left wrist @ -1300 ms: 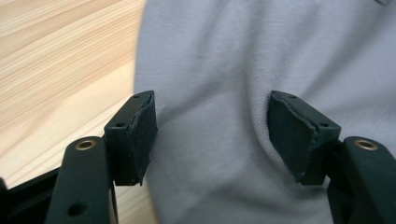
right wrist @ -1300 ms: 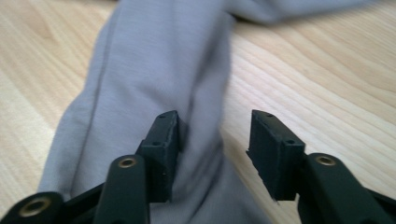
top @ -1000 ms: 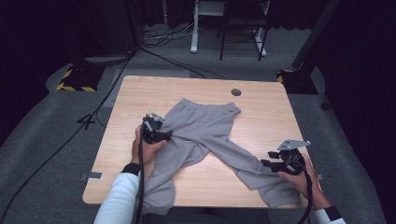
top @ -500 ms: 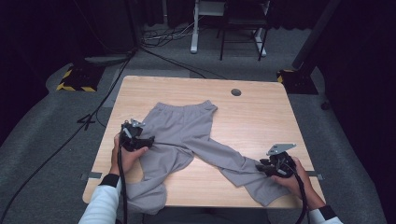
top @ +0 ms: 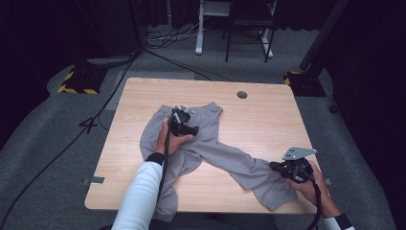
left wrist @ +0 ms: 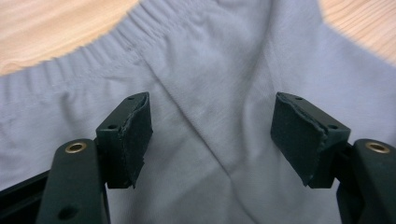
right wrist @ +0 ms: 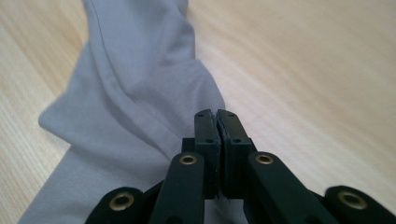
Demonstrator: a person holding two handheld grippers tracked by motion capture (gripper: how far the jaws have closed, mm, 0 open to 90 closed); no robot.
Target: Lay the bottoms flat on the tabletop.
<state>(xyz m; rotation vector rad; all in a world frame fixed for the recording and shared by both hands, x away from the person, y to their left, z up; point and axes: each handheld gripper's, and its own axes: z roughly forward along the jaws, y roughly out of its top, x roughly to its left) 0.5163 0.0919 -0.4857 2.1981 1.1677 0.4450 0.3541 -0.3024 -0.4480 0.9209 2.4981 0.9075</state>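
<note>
Left tool (left wrist: pixel 212 135): its two black jaws stand wide apart, with nothing between them yet; it hangs just over the top part of the grey pants (left wrist: pixel 215 93); the stretchy waistband (left wrist: pixel 100 51) lies a little way ahead of it, and bare tabletop (left wrist: pixel 46 23) comes after that.

Right tool (right wrist: pixel 217 140): its jaws are pressed together; they look pinched on the edge of one pant leg (right wrist: pixel 135 93), though the bit of cloth between them is hard to see; wood lies ahead of it and off to the side.

Where the pants are: spread on the tabletop (top: pixel 268 115), waist at the far side, legs pointing back toward the person; the left tool (top: pixel 184 125) is over the seat, the right tool (top: pixel 287 168) is at the end of the leg near the front edge; the other leg droops over the front edge.

Step in hand: I think the pants are being laid flat or folded, and the left tool is about to take hold.

How to do it well: bring the left tool straight down, catch a good fold of cloth, then close; keep the right tool tight so the leg does not slip; pull gently so the cloth goes smooth.

Containers: no box, bag or basket here, so nothing is held inside anything.
</note>
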